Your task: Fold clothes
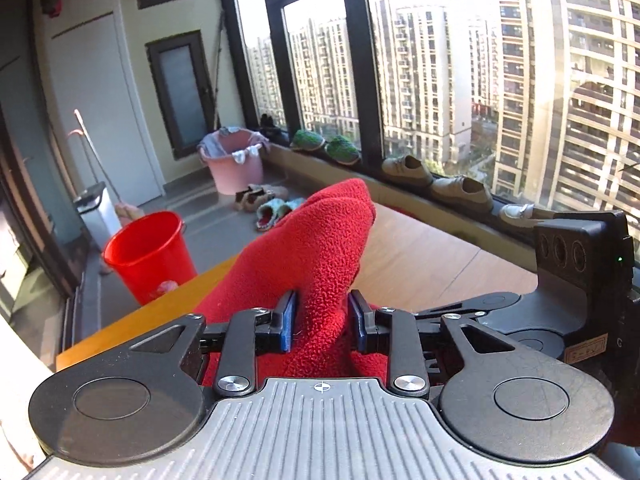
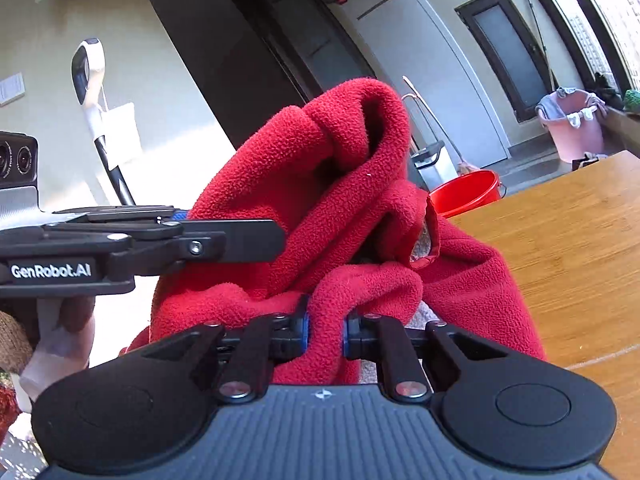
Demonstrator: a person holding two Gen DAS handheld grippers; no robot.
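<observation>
Barely started on this one, I'd say. The fleece [image 2: 348, 200] is a bunched red heap, no clean fold in it anywhere that I can see, so all the folding looks like it's left to do. It first needs spreading flat, I think.

Both tools are clamped on it. The left gripper [image 1: 322, 322] has its blue pads pinched on a ridge of the cloth, and the right gripper [image 2: 325, 330] is squeezing another thick roll of it. In the right view the left one comes in from the side and bites the fleece higher up. The cloth rises in a peak between them, so most of it seems to be lifted, with the lower part hidden behind the tools. It sits near the table's [image 1: 432, 256] left edge.

The table is wood, bare on the far side up to the window wall. Room looks like a glazed balcony: big windows with tower blocks outside, shoes [image 1: 436, 182] lined up on the sill, slippers on the floor, a red bucket [image 1: 150, 256] just past the table's left edge, a pink basket [image 1: 236, 166] with laundry in the far corner.
</observation>
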